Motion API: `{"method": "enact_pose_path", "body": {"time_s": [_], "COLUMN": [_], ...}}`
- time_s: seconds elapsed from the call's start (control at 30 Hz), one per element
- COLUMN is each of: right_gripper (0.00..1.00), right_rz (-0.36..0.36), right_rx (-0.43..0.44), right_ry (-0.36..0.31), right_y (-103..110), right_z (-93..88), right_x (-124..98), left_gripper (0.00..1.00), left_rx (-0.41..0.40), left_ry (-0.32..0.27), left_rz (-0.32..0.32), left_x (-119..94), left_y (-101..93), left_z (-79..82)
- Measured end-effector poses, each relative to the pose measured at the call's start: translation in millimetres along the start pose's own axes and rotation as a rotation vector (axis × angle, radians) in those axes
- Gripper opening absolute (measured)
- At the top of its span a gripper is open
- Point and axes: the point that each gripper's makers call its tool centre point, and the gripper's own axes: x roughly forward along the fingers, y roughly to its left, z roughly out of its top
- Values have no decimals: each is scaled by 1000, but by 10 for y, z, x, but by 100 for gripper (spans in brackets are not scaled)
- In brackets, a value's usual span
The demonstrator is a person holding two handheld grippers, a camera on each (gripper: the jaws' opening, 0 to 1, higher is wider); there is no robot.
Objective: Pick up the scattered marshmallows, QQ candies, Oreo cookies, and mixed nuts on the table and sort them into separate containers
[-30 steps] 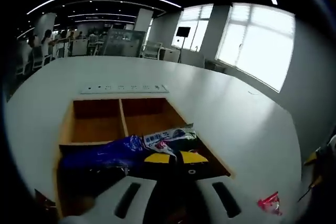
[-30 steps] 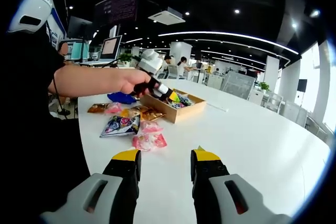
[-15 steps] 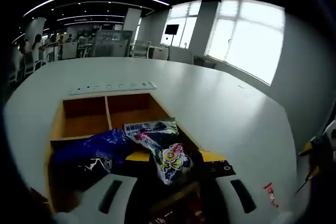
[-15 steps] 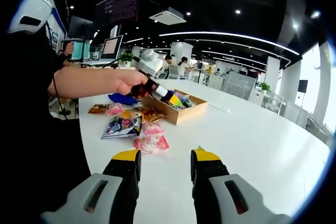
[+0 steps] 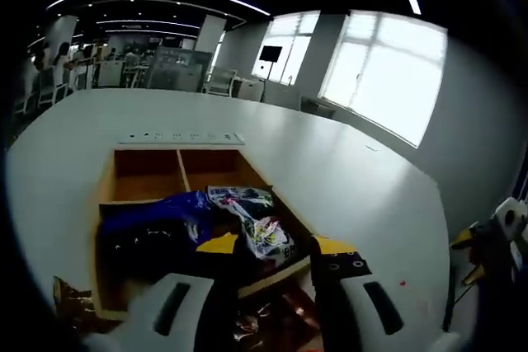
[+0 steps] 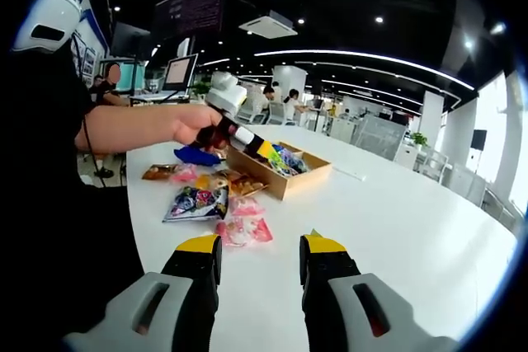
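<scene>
Since half a second ago the colourful candy packet (image 5: 264, 232) has dropped out of the left gripper (image 5: 276, 245); it now lies in the near right compartment of the wooden box (image 5: 148, 177), partly over a white-and-blue packet (image 5: 241, 198). Left jaws stand spread, nothing between them, tips low over the box's near wall.

Right gripper (image 6: 260, 245) hangs over bare white table (image 6: 412, 237), jaws apart and empty. In the right gripper view, the person's hand (image 6: 194, 125) holds the left gripper at the box, at about 11 o'clock.

Step in hand: drop just finished, so the next pick is due. Loose packets sit between the right gripper and the box, at 11 o'clock: pink packets (image 6: 243, 228) nearest, a dark patterned packet (image 6: 195, 201) behind them, then gold and brown packets (image 6: 235, 180) and a blue bag (image 6: 196, 155). Next move, I'd judge: right gripper reaches to the pink ones, pinches one, carries it to a matching compartment.

Box contents in the left gripper view: both far compartments bare wood; near left holds a blue bag (image 5: 153, 216) over something dark, possibly cookie packs, too murky to call. A brown wrapper (image 5: 70, 307) lies outside the box at 8 o'clock.
</scene>
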Motion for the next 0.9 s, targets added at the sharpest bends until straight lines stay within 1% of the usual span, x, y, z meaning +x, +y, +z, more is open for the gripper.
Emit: {"method": "enact_pose_path", "body": {"time_s": [0.23, 0.4, 0.67, 0.9], "right_gripper": [34, 35, 35, 35], "right_rz": [4, 15, 18, 25], "right_rx": [-9, -17, -24, -25], "right_ry": [12, 16, 28, 36], "right_y": [43, 99, 141, 178], "right_z": [35, 81, 106, 135], "right_x": [33, 59, 71, 107], "left_gripper": [38, 36, 37, 41], "left_rx": [-14, -20, -30, -27], "left_ry": [-28, -45, -47, -44], "left_rz": [-22, -27, -42, -62], "left_x": [-169, -250, -331, -417], "left_y": [-14, 21, 64, 80], "left_z": [60, 95, 83, 85]}}
